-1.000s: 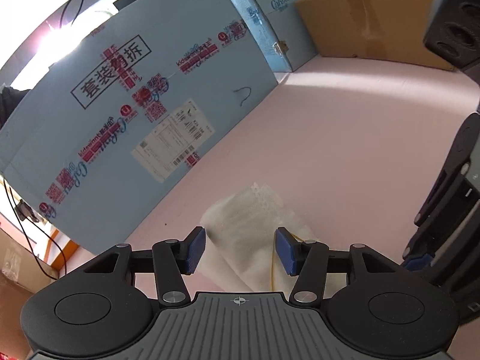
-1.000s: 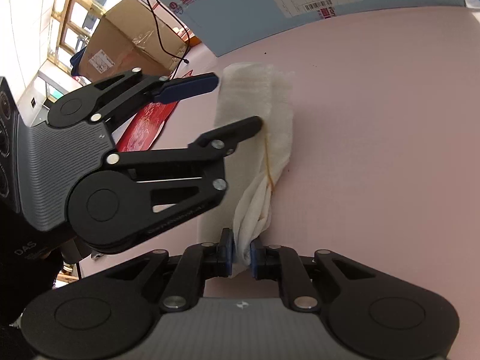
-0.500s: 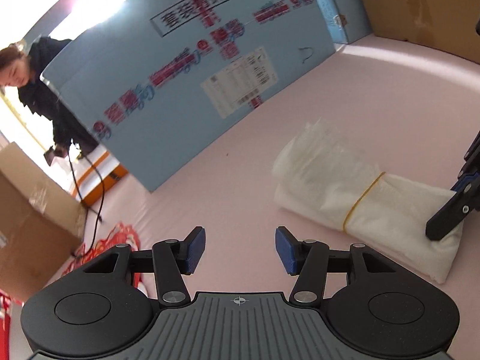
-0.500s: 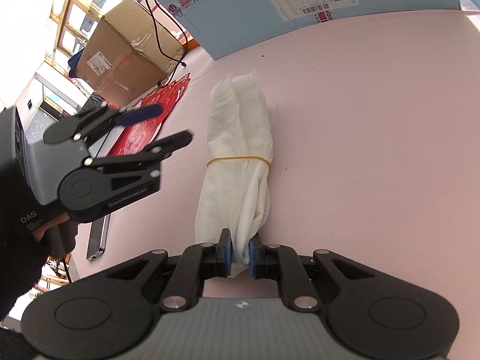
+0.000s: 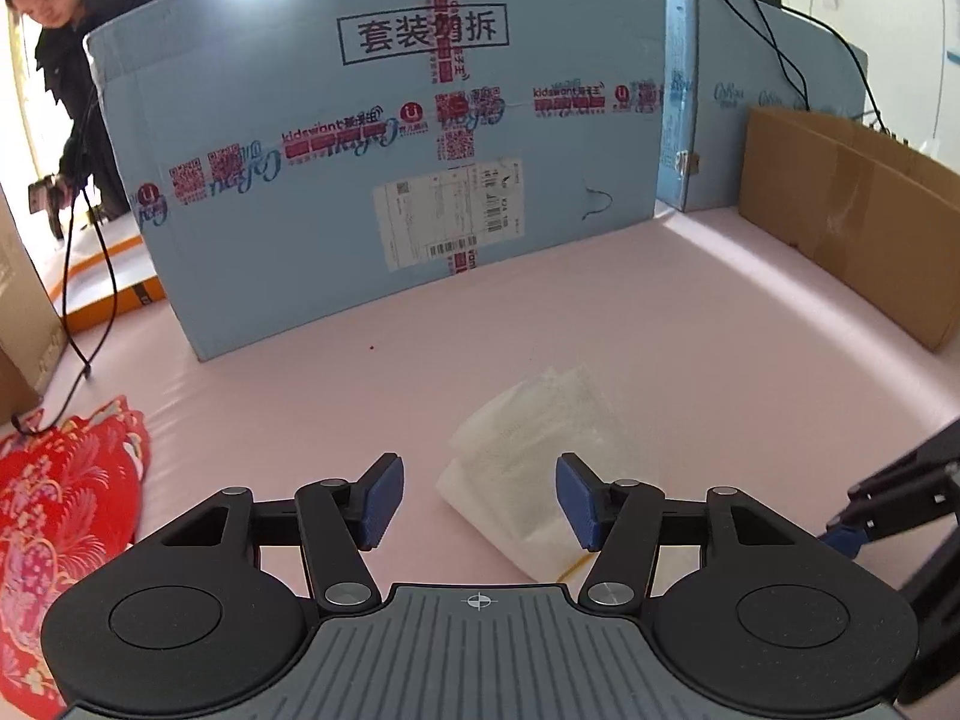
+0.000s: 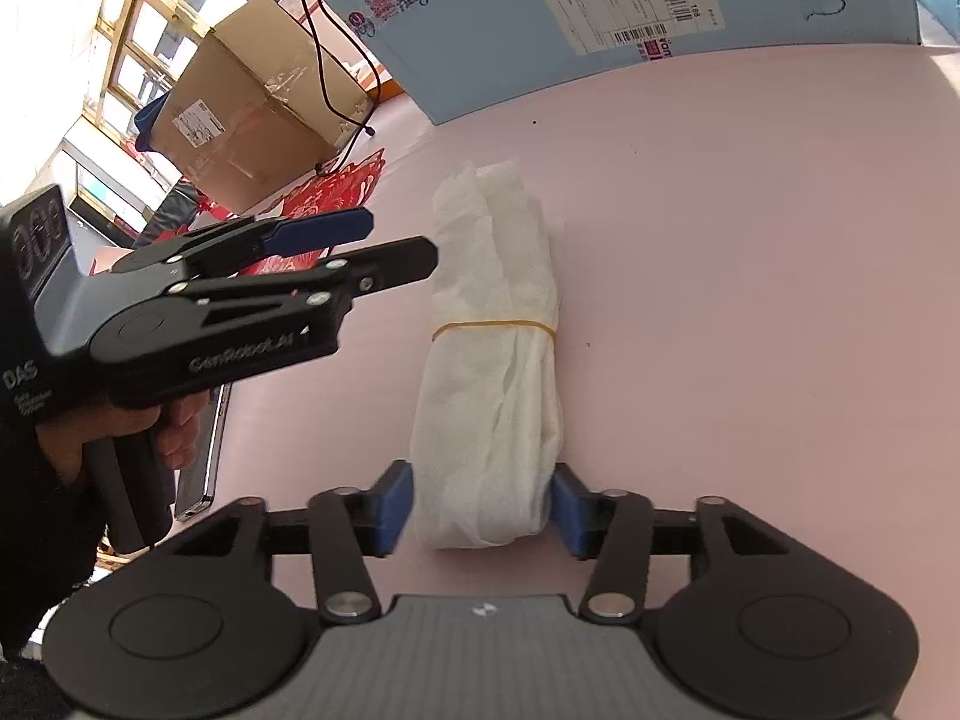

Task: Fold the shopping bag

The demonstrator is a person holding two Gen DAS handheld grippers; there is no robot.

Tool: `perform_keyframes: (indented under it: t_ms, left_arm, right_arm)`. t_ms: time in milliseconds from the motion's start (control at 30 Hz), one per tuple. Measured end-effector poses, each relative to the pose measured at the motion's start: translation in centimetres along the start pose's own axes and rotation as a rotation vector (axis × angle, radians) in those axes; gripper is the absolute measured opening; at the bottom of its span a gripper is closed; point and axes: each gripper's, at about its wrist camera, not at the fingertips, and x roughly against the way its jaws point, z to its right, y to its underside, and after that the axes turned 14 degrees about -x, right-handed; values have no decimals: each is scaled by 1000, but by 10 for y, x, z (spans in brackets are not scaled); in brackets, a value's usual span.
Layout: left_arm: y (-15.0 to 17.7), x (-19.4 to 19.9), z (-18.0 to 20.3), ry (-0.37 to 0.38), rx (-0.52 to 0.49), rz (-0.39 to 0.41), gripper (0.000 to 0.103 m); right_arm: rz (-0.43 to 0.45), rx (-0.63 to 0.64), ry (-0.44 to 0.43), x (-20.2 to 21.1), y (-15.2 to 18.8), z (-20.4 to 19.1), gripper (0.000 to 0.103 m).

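The bag (image 6: pixel 489 372), rolled and bound by a rubber band (image 6: pixel 492 324), is laid on the pink surface (image 6: pixel 750 300), well in from the blue box (image 6: pixel 600 12) at its far edge. The right gripper (image 6: pixel 483 507) is spread open, its pads flanking the bag's near end (contact cannot be judged). The left gripper (image 5: pixel 478 501) is held open above the bag's other end, gripping nothing.

Bare pink tabletop (image 6: pixel 750 240) fills the right half of the right wrist frame, open to passage. The rolled white bag (image 6: pixel 492 360) lies mid-frame, its near end between the spread fingers of the right gripper (image 6: pixel 483 507). The left gripper (image 6: pixel 372 246) hangs at left of it. A blue carton (image 5: pixel 384 180) walls off the top; a brown cardboard panel (image 5: pixel 852 210) closes the right edge of the left wrist frame.
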Motion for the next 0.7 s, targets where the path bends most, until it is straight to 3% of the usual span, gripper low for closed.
perform_keyframes:
  t_ms: [367, 500, 700]
  left_arm:
    - [3, -35, -28, 155, 125, 0, 64]
    - [6, -48, -32, 180, 132, -54, 64]
    - [18, -47, -43, 228, 214, -84, 49]
  right_arm:
    - [21, -180, 53, 9, 21, 1, 66]
    - [0, -218, 47, 5, 30, -5, 67]
    - [12, -229, 84, -5, 35, -20, 63]
